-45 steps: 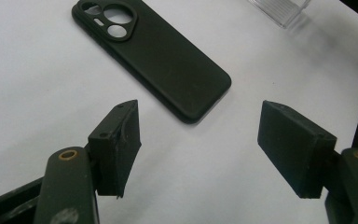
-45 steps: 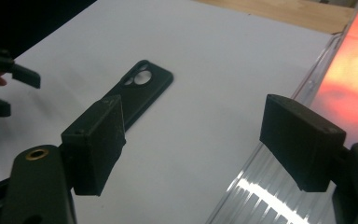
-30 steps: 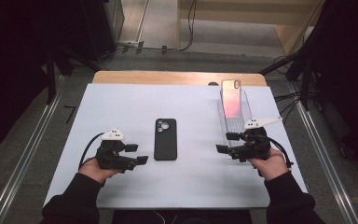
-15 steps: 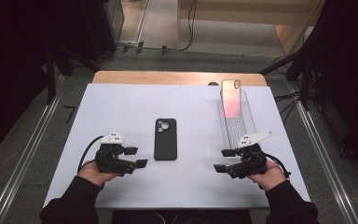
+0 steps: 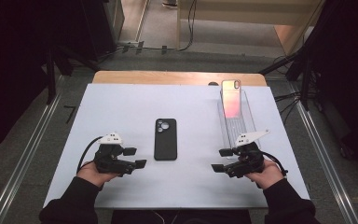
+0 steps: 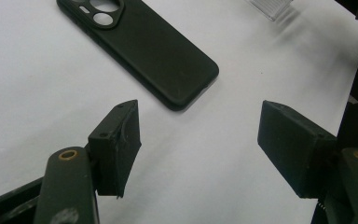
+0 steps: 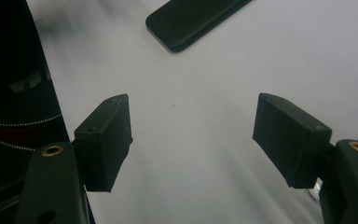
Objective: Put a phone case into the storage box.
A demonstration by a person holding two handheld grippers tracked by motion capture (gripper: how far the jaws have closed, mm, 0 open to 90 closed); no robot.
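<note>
Lying flat on the white bench (image 5: 121,107), the black phone case (image 5: 166,138) rests camera cutout away from the person and serves as the landmark. Just to its left, the left gripper (image 5: 134,157) hovers with its jaws released and nothing between them; the left gripper view shows the case's near end (image 6: 168,60) ahead of the gap, apart from both pads. To the case's right, farther off than the left one, the right gripper (image 5: 221,159) sits low over the bench, jaws likewise released and bare, pointing back toward the case; the right gripper view catches a corner of the case (image 7: 191,18) beyond the jaws. Behind and right of the case, a clear plastic stand (image 5: 237,123) holds a second phone (image 5: 230,98) with a pinkish glossy back, leaning upright at the stand's far end.
</note>
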